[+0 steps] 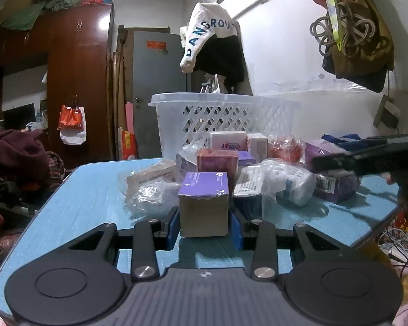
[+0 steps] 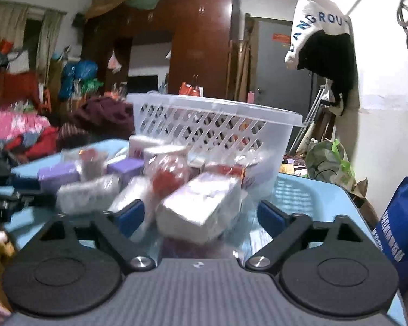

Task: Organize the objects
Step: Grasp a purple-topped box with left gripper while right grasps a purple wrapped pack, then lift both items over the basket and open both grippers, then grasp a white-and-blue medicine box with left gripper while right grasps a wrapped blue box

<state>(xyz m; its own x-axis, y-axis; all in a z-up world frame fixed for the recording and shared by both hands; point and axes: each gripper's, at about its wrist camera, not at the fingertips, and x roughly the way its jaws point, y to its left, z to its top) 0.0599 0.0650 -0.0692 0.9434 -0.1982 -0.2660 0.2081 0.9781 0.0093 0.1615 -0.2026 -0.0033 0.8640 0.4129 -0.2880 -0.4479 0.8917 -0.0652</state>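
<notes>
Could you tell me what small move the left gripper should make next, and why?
Probably lift the purple-topped box clear and carry it toward the white basket. The left gripper is already shut on it, it rests on the blue table, and the basket stands behind the pile.

Left gripper [image 1: 204, 224] fingers [image 1: 172, 228] clamp a purple-topped box [image 1: 204, 203] on the blue table [image 1: 76, 203], white basket [image 1: 223, 116] behind

Basket [image 1: 225, 116] is standing at the back of the surface [image 1: 76, 198], w/ a pile of boxes and bags lying just in front of it. A box [image 1: 204, 203] is sitting at the near edge of the pile, between the left hand-held gripper [image 1: 205, 231] pads. Right hand-held gripper [image 1: 337, 163] is reaching in from the right over the pile. In the right wrist view a tilted box [image 2: 201, 209] is lying between its spread fingers, basket behind.
</notes>
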